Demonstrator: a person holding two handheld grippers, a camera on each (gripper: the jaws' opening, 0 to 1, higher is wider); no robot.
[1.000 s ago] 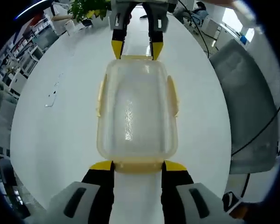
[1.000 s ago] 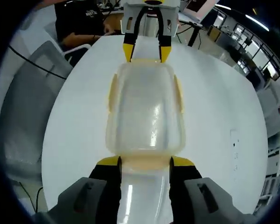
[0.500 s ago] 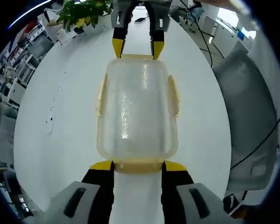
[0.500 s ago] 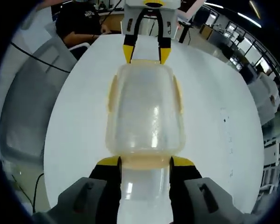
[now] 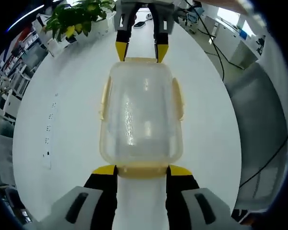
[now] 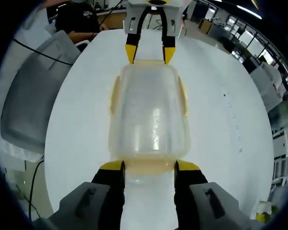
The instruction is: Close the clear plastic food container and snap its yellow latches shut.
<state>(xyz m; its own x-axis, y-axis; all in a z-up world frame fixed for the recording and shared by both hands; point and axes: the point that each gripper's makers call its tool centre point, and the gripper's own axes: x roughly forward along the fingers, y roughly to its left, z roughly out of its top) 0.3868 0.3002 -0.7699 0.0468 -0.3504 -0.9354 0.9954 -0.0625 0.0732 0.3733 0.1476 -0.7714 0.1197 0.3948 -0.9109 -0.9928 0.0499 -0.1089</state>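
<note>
Both jaws stand partly open, and you have each pair set around one short end of the container (image 5: 141, 115): the left gripper (image 5: 141, 170) straddles the near end latch in the left gripper view, and the right gripper (image 6: 149, 166) does the same at the opposite end in the right gripper view. The yellow tips sit just beside the latch corners; whether they press on it or merely flank it, you cannot tell from here.

Going from largest down: the white round surface (image 5: 62, 120) carries everything, with a grey chair (image 6: 31, 105) beyond its edge and a potted plant (image 5: 77, 19) at the far left. The container lies in the middle of the surface, lengthwise between your two grippers, lid seated on top. Yellow side latches (image 5: 104, 98) run along its long edges and appear folded down against the walls. The end latch (image 5: 142, 170) at each short side is the smallest piece, lying between each gripper's tips.

Judging by the thin clear plastic, the box is probably light, smooth and a little flexible, so it may skate on the surface if pushed from one side alone. Take hold at the end latches and press both ends against each other.
</note>
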